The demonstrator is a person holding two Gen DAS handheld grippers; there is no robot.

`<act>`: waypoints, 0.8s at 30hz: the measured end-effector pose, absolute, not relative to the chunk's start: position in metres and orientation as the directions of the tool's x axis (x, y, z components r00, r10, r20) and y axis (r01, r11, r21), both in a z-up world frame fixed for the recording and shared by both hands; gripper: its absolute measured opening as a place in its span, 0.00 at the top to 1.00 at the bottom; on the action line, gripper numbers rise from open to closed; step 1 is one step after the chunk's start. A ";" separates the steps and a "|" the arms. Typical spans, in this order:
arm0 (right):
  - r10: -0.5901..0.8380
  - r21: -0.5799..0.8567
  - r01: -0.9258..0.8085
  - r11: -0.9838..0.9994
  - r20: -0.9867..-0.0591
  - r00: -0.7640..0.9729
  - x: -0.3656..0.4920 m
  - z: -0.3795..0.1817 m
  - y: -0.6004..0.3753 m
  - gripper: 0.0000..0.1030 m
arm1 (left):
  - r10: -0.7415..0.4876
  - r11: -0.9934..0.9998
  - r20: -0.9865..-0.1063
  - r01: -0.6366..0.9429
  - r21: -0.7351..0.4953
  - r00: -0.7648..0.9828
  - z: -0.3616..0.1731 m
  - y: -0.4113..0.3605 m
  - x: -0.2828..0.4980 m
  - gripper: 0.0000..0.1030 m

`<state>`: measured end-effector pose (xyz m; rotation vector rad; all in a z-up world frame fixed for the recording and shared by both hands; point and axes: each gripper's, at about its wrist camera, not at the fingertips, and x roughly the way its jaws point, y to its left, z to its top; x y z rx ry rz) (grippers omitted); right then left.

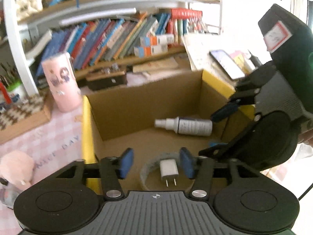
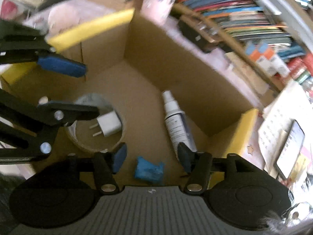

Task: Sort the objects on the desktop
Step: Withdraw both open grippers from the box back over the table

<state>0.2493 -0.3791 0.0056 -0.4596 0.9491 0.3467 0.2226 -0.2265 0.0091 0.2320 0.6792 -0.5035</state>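
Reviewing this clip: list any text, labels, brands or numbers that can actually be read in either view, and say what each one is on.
"NICE DAY": on the pink tablecloth, only partly legible.
Spray bottle: label print too small to read.
Red-bordered sticker on the right claw's body: blurred.
Book spines: blurred.
Phone screen: unreadable.
Pink cup: cartoon figures, no readable words.

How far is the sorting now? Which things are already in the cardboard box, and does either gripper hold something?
Done: the spray bottle, the tape roll with the white charger inside its ring, and a crumpled blue item lie in the cardboard box. In hand: nothing; the left gripper and right gripper are both open above the box. Left: the pink cup and clutter outside may remain.
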 end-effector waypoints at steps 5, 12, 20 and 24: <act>0.109 -0.202 -0.380 0.903 -0.747 0.656 0.218 0.034 -0.389 0.34 | -0.368 0.874 -0.573 0.482 0.056 0.733 0.029 -0.216 0.202 0.22; 0.074 -0.120 -0.186 0.975 -0.616 0.784 0.181 0.052 -0.396 0.30 | -0.345 0.899 -0.482 0.431 0.078 0.805 0.044 -0.199 0.175 0.11; -0.015 -0.024 0.002 1.000 -0.537 0.843 0.136 0.053 -0.394 0.29 | -0.324 0.923 -0.456 0.382 0.037 0.829 0.042 -0.173 0.155 0.09; -0.045 0.007 0.057 0.998 -0.539 0.841 0.114 0.042 -0.386 0.29 | -0.313 0.926 -0.466 0.375 0.045 0.828 0.034 -0.158 0.144 0.09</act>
